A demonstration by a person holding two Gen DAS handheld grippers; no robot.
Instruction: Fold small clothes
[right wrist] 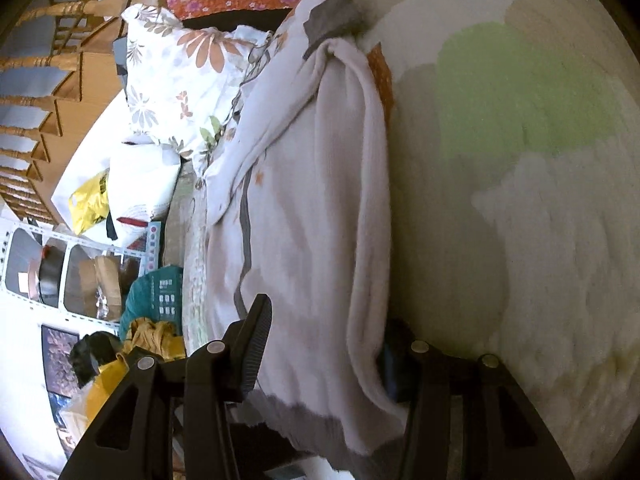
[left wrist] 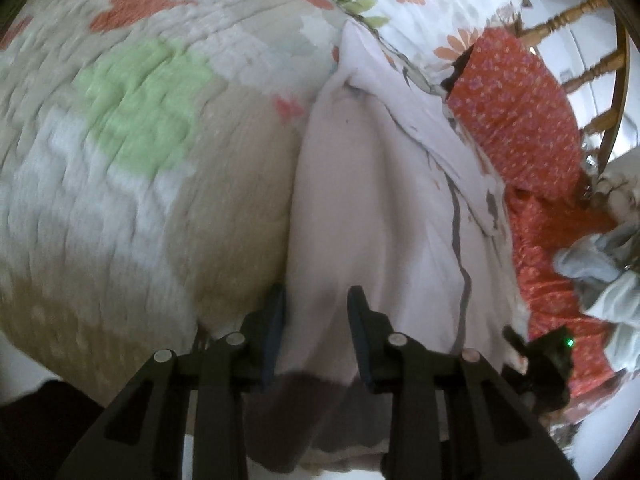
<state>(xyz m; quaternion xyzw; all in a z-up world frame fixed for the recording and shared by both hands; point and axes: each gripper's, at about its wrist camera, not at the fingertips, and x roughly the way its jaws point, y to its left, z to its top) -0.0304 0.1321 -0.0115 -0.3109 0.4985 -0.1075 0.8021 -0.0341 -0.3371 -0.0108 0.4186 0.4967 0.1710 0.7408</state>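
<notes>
Both grippers' fingers (left wrist: 357, 312) (right wrist: 256, 344) spread around white garment (left wrist: 360, 200) (right wrist: 312, 200) hem, bare quilt (left wrist: 140, 140) (right wrist: 520, 160) alongside.

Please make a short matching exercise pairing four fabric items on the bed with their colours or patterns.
Items:
1. garment between the left hand-held gripper's fingers
2. quilt
3. pillow
4. cloth beside the wooden chair

Descriptions:
A. orange-red with small purple flowers
B. pale white with grey trim
C. white with large orange flowers
D. beige with a green patch

Pairs: 1-B, 2-D, 3-C, 4-A
</notes>
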